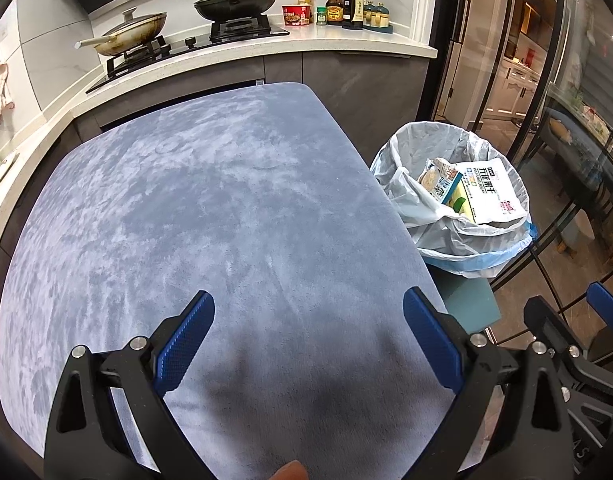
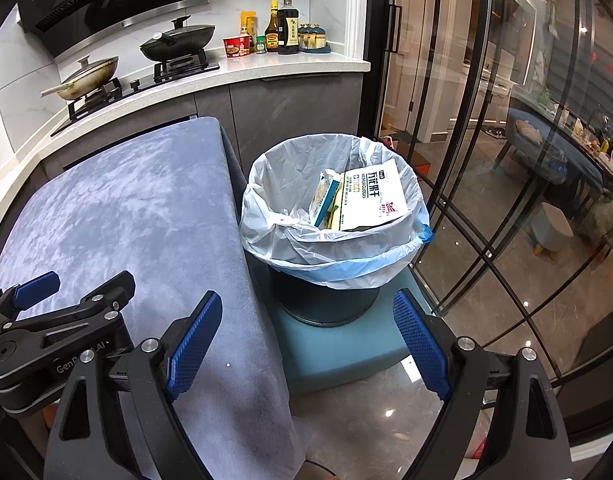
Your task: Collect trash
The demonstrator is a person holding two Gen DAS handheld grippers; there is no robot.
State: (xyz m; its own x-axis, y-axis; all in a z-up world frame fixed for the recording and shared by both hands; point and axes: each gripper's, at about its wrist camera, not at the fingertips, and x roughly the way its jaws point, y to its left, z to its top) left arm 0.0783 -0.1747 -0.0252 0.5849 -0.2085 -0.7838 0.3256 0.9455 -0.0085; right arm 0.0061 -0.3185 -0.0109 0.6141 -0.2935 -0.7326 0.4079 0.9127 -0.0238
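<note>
Both claws gape empty – right claw [image 2: 307, 338] alone sees the bin's [image 2: 326, 300] stool [image 2: 338, 348].

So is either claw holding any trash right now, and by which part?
No. The left claw and right claw are both open with nothing between their pads; the packets already lie in the bin.

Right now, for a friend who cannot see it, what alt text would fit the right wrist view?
A lined trash bin holding a white snack bag and other wrappers stands on a teal stool beside a grey-blue cloth-covered table. The right gripper hangs open and empty in front; the left gripper shows at left, with a kitchen counter behind.
</note>
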